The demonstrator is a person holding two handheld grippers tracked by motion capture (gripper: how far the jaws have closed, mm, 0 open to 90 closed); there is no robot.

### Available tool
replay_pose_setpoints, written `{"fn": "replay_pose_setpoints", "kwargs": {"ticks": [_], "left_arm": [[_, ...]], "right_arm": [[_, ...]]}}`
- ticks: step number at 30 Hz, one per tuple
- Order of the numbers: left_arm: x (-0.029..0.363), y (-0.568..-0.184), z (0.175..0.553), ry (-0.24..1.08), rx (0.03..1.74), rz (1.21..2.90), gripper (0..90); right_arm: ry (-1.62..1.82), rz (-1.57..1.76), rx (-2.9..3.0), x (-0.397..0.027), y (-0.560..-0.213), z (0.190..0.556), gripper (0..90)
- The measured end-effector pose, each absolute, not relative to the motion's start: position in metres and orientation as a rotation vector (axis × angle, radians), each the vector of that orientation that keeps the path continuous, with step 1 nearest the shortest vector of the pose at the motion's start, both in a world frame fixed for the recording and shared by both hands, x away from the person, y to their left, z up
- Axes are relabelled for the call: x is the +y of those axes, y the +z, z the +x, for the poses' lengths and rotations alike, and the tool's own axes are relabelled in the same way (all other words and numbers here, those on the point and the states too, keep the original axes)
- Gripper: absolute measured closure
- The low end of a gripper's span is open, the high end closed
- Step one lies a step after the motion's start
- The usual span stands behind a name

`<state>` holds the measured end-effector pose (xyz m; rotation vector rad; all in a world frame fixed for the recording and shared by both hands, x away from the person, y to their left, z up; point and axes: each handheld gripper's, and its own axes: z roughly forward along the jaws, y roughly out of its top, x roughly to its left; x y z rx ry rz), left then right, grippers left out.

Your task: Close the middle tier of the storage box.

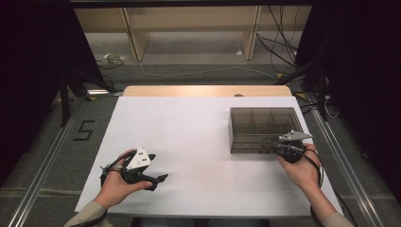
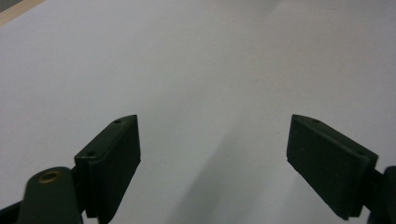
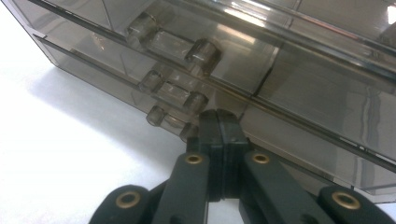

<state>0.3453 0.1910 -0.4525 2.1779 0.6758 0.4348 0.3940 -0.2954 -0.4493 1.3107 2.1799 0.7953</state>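
A smoky see-through box with several compartments sits at the right of the white sheet. My right gripper is at the box's front right corner. In the right gripper view this gripper is shut, jaws pressed together, with its tips against the box's front wall beside the lowest of three small clear handles. Nothing shows between the jaws. My left gripper is near the front left of the sheet; it is open over bare white surface.
The wooden table edge shows beyond the sheet. A "5" mark is on the floor at left, by a metal rail. Cables and a wooden shelf frame lie behind the table.
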Motion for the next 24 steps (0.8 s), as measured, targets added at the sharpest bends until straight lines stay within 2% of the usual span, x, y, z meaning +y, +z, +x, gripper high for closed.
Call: {"fn": "replay_pose_setpoints", "kwargs": {"ticks": [11,12,24], "left_arm": [[0.1914,-0.4521,0.345,0.433,0.679,2.175,17.8],[0.1914,-0.4522,0.3453,0.431,0.68,2.175,17.8],[0.1906,-0.4528,0.3454,0.428,0.678,2.179,17.8]], "right_arm": [[0.817,1.306,2.161,-0.2948,-0.4462,0.3911,86.9],[0.814,1.299,2.148,-0.295,-0.4453,0.3904,90.0],[0.812,1.311,2.152,-0.297,-0.4445,0.3912,90.0]]}}
